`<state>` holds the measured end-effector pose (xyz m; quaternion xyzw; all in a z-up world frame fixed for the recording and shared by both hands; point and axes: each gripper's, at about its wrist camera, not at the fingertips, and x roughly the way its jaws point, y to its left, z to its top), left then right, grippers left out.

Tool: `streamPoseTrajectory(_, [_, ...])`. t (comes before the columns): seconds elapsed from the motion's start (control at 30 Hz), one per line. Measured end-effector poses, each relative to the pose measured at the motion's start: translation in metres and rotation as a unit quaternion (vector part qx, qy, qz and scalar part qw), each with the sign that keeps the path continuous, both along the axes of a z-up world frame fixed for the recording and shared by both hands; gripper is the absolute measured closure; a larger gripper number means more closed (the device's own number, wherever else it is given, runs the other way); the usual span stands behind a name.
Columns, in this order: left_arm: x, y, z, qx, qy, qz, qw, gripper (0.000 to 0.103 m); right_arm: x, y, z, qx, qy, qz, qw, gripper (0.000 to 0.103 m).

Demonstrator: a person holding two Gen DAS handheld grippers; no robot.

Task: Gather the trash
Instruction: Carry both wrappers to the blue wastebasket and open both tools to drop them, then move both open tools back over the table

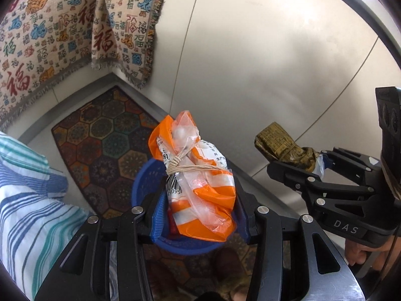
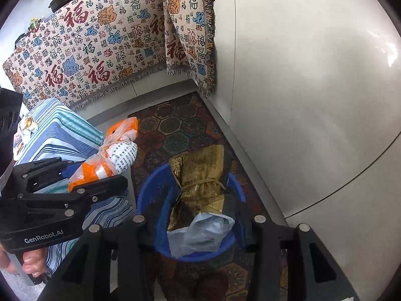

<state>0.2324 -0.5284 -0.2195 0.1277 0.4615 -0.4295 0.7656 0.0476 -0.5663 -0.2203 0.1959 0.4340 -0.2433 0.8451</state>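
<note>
My left gripper point(image 1: 198, 215) is shut on an orange-and-white plastic bundle point(image 1: 198, 175) tied with string. It hangs over a blue basket point(image 1: 145, 175) on the floor. The right gripper point(image 1: 300, 158) shows at the right of the left wrist view, shut on a gold-brown wrapper bundle point(image 1: 275, 140). In the right wrist view my right gripper point(image 2: 198, 225) grips that gold bundle point(image 2: 203, 175), which has clear plastic at its lower end, just above the blue basket point(image 2: 153, 195). Left of it, the left gripper point(image 2: 95, 170) carries the orange bundle point(image 2: 120, 150).
A hexagon-patterned rug point(image 2: 175, 130) lies under the basket. A blue-striped cloth point(image 2: 65, 125) covers a surface on the left, with small scraps point(image 2: 27, 125) on top. A fringed printed cloth point(image 2: 100, 50) hangs behind. A glossy white panel point(image 2: 313, 100) borders the right side.
</note>
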Motion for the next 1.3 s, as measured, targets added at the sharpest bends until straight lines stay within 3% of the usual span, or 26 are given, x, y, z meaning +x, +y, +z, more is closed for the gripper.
streamPoseTrajectory(0.07, [0.003, -0.003, -0.002, -0.002, 0.003, 0.001, 1.0, 0.04, 0.001, -0.001, -0.001, 0.001, -0.001, -0.003, 1.0, 0.052])
streamPoseTrajectory(0.1, [0.004, -0.004, -0.003, -0.004, 0.002, 0.002, 1.0, 0.038, 0.001, -0.001, -0.001, 0.002, -0.003, -0.004, 1.0, 0.052])
streamPoseTrajectory(0.4, [0.009, -0.002, -0.004, -0.007, 0.005, 0.012, 0.9999, 0.038, 0.0, -0.001, 0.009, -0.017, -0.014, -0.015, 1.0, 0.051])
streamPoseTrajectory(0.57, [-0.003, 0.034, 0.022, -0.018, -0.017, 0.039, 0.9989, 0.038, 0.001, 0.012, 0.031, -0.045, -0.05, -0.015, 0.998, 0.051])
streamPoseTrajectory(0.8, [-0.03, 0.156, 0.074, -0.025, -0.066, 0.139, 0.9878, 0.038, 0.025, 0.067, 0.071, -0.051, -0.124, 0.043, 0.99, 0.051])
streamPoseTrajectory(0.9, [-0.044, 0.226, 0.087, -0.011, -0.093, 0.197, 0.9759, 0.037, 0.045, 0.107, 0.084, -0.041, -0.151, 0.087, 0.984, 0.051])
streamPoseTrajectory(1.0, [-0.056, 0.305, 0.087, 0.004, -0.112, 0.261, 0.9588, 0.035, 0.07, 0.16, 0.09, -0.039, -0.162, 0.153, 0.974, 0.051])
streamPoseTrajectory(1.1, [-0.059, 0.371, 0.078, 0.024, -0.115, 0.314, 0.9421, 0.034, 0.098, 0.217, 0.089, -0.045, -0.147, 0.237, 0.959, 0.051])
streamPoseTrajectory(1.2, [-0.048, 0.428, 0.059, 0.042, -0.1, 0.354, 0.9291, 0.033, 0.126, 0.277, 0.079, -0.047, -0.117, 0.328, 0.936, 0.051])
streamPoseTrajectory(1.3, [-0.027, 0.461, 0.043, 0.046, -0.084, 0.359, 0.9282, 0.033, 0.148, 0.324, 0.065, -0.079, -0.071, 0.404, 0.909, 0.051])
